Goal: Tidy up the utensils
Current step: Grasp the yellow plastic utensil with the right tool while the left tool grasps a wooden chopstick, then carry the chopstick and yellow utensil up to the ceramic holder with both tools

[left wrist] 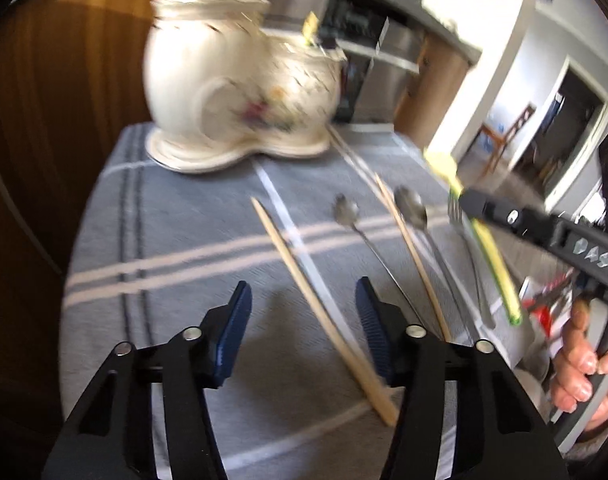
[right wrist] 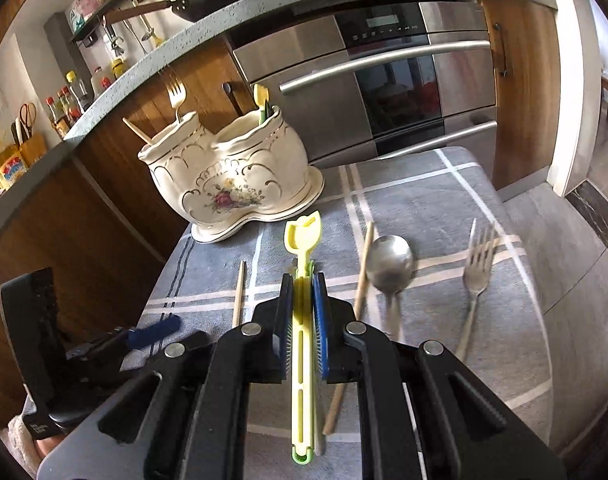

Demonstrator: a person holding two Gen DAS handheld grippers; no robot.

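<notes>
A cream two-pot ceramic utensil holder (right wrist: 231, 176) (left wrist: 231, 92) stands at the far side of the grey striped cloth (right wrist: 424, 200). In it are a gold fork (right wrist: 175, 96), a chopstick and a yellow utensil. My right gripper (right wrist: 302, 280) (left wrist: 470, 200) is shut on a yellow-green plastic utensil (right wrist: 301, 236), held above the cloth and pointing at the holder. My left gripper (left wrist: 304, 286) hangs open low over the cloth, with a wooden chopstick (left wrist: 316, 300) lying on the cloth between its fingers, untouched. A second chopstick (right wrist: 364, 264), a large spoon (right wrist: 390, 264), a small spoon (left wrist: 346, 210) and a fork (right wrist: 478, 268) lie on the cloth.
A steel oven (right wrist: 384, 80) and wooden cabinets stand behind the table under a grey counter (right wrist: 223, 24) with a pan and bottles. The table's right edge drops to a grey floor. A person's hand (left wrist: 580, 360) grips the right gripper's handle.
</notes>
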